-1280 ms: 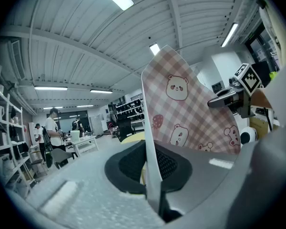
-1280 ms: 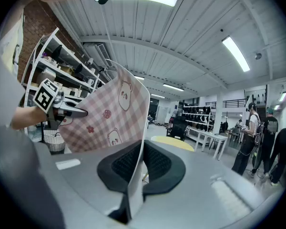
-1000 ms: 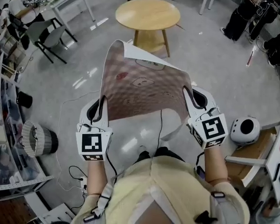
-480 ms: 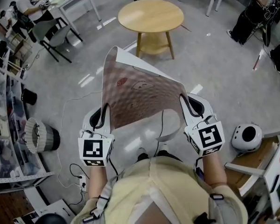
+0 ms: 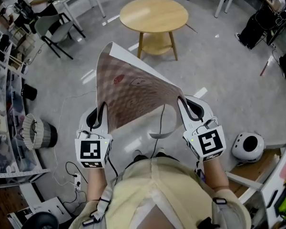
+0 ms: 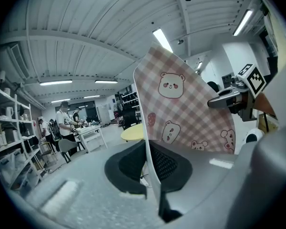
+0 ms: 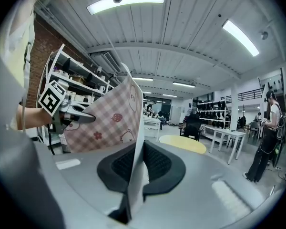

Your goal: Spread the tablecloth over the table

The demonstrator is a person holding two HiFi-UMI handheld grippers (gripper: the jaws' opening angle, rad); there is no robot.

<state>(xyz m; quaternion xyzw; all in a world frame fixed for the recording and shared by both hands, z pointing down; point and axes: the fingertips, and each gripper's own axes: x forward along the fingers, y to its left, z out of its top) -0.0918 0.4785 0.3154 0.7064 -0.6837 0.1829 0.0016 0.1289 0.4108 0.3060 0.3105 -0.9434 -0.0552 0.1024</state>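
A pink checked tablecloth [image 5: 126, 92] with bear prints hangs stretched in the air between my two grippers, its white underside showing at the far corner. My left gripper [image 5: 101, 111] is shut on the cloth's left edge and my right gripper [image 5: 181, 102] is shut on its right edge. A round wooden table [image 5: 154, 14] stands ahead on the floor, well beyond the cloth. In the left gripper view the cloth [image 6: 188, 113] rises edge-on from my left gripper [image 6: 150, 165]. In the right gripper view the cloth [image 7: 112, 118] runs up from my right gripper [image 7: 137, 170], with the table [image 7: 182, 143] behind.
A wire waste basket [image 5: 38, 136] and shelving [image 5: 2, 128] are at the left. Desks and a chair [image 5: 55, 30] with a seated person stand at the far left. A white rounded device [image 5: 248, 146] lies at the right. People [image 5: 262, 20] stand at the far right.
The two grippers have come a little closer together and the cloth has narrowed, its far corner swinging left. A slack fold now hangs by the right gripper.
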